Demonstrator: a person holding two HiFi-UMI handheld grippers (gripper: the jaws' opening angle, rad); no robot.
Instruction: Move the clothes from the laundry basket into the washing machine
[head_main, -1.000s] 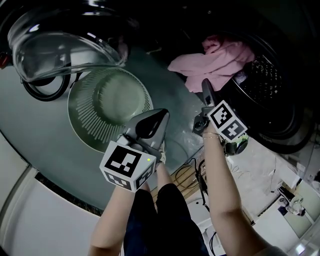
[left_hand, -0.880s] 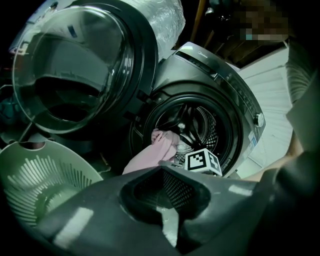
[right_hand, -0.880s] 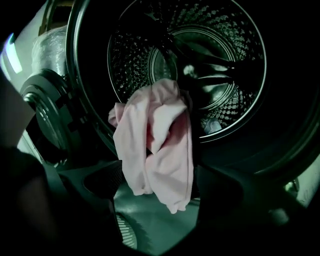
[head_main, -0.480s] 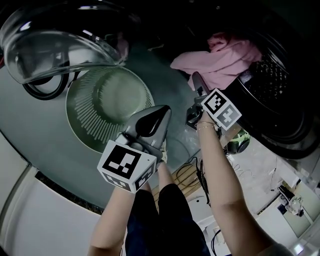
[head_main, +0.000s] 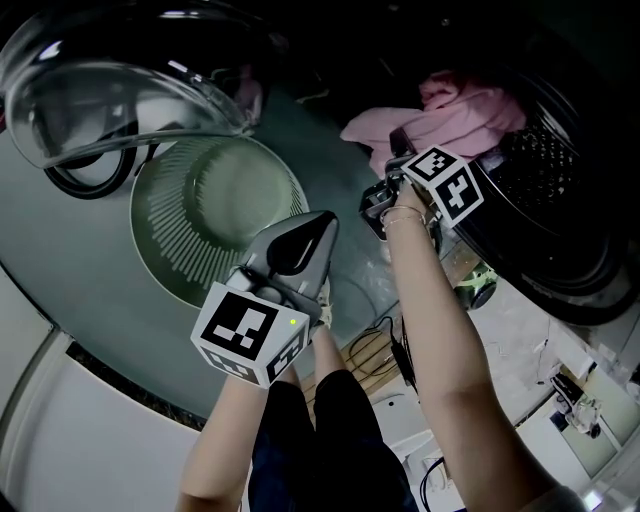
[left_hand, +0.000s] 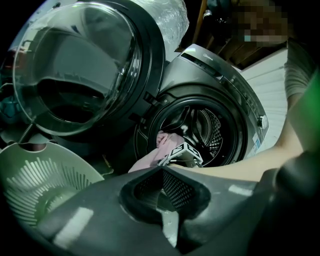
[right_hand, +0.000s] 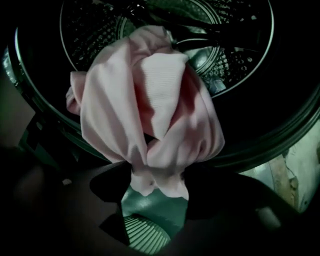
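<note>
The washing machine (head_main: 545, 255) stands open at the right, its door (head_main: 120, 85) at the far left; the laundry basket (head_main: 165, 235) to the left looks empty; the pink garment (right_hand: 150, 100), surely soft, light and limp, lies bunched at the drum's mouth, its low fold pinched in the right gripper (right_hand: 156, 186), a fair hold; the left gripper (left_hand: 162, 196) has its jaws together on nothing.

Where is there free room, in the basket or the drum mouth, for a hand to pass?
The laundry basket shows a bare bottom. In the washing machine, the drum right of the pink garment is open. The mouth's left lip is crowded: the garment drapes over it, pinched in the right claw.
</note>
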